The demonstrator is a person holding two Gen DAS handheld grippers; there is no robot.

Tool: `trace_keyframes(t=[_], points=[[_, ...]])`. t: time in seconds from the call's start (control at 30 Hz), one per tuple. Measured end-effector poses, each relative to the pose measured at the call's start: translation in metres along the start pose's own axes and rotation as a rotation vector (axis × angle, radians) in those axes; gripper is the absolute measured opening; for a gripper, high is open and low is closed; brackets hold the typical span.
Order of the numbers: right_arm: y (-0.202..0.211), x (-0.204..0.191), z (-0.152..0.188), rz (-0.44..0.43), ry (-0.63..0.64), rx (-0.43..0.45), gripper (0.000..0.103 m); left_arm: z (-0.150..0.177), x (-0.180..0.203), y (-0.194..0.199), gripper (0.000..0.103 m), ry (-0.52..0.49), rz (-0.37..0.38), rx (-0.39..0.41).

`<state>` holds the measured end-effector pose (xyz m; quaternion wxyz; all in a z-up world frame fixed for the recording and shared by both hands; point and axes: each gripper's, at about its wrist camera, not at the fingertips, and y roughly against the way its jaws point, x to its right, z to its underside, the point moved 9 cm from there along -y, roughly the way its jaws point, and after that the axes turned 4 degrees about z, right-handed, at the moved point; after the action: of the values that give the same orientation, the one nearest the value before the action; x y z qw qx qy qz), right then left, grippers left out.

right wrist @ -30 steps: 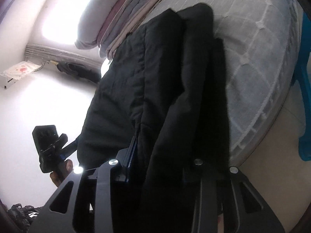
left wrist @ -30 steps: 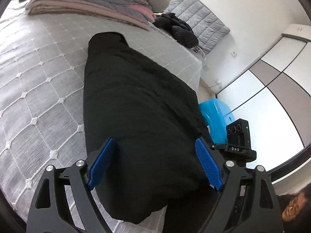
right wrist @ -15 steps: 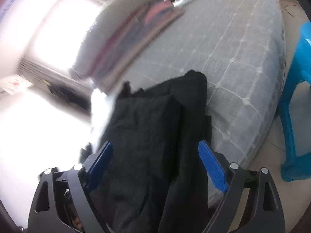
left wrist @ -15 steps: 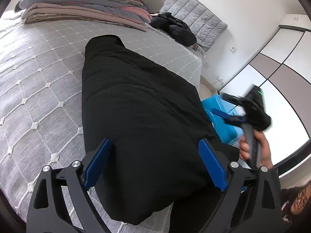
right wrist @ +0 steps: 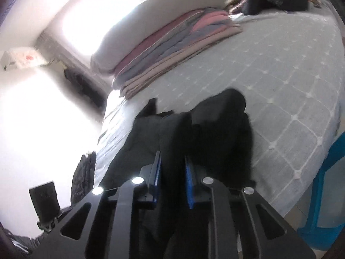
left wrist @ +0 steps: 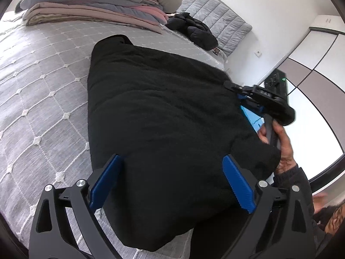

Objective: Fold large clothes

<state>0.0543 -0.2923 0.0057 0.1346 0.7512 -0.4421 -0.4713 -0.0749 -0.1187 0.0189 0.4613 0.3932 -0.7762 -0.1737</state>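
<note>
A large black garment lies folded lengthwise on the grey quilted bed, its near end hanging over the bed's edge. My left gripper is open, its blue pads wide apart above the garment's near end, holding nothing. My right gripper is shut on a fold of the same black garment at its right edge. The right gripper also shows in the left wrist view, at the garment's right side, held by a hand.
A stack of folded pink and grey blankets with a pillow on top sits at the bed's far end. A dark jacket lies beside it. A blue plastic stool stands by the bed. White wardrobe doors stand to the right.
My right gripper was shut on the garment, opened, and has now shut again on a fold at the garment's right edge. My left gripper stayed open and moved little.
</note>
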Motion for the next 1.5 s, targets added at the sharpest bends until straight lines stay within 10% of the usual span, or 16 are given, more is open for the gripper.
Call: trace_keyframes(t=[0.17, 0.33, 0.43, 0.57, 0.67, 0.8, 0.9, 1.03, 1.23, 1.5], points=[[-0.041, 0.063, 0.035, 0.037, -0.146, -0.115, 0.022, 0.003, 0.010, -0.010, 0.091, -0.041, -0.012, -0.006], [0.010, 0.060, 0.025, 0.120, -0.173, 0.053, 0.049, 0.005, 0.013, -0.012, 0.091, -0.079, -0.072, -0.007], [0.043, 0.015, 0.032, -0.008, -0.105, 0.130, 0.057, 0.006, 0.012, -0.011, 0.091, -0.078, -0.075, -0.004], [0.040, -0.028, 0.074, -0.106, -0.021, 0.043, 0.063, 0.008, 0.012, -0.011, 0.091, -0.080, -0.086, -0.005], [0.005, 0.010, 0.123, 0.043, -0.056, -0.093, 0.063, 0.009, 0.013, -0.011, 0.091, -0.086, -0.081, -0.009], [0.006, 0.031, 0.140, -0.078, -0.200, -0.076, 0.063, 0.012, 0.015, -0.012, 0.092, -0.106, -0.084, -0.031], [0.038, 0.011, 0.128, -0.229, -0.207, 0.020, 0.066, 0.009, 0.012, -0.001, 0.092, -0.030, -0.050, -0.028], [0.004, 0.028, 0.167, -0.057, -0.152, -0.159, 0.067, 0.011, -0.004, 0.002, 0.092, 0.061, -0.015, -0.040], [0.048, 0.032, 0.139, -0.220, -0.261, -0.034, 0.084, 0.018, -0.037, 0.006, 0.092, 0.152, -0.032, -0.081], [0.042, 0.078, 0.132, -0.156, -0.412, -0.107, 0.096, 0.001, -0.104, -0.019, 0.092, 0.422, 0.078, -0.127]])
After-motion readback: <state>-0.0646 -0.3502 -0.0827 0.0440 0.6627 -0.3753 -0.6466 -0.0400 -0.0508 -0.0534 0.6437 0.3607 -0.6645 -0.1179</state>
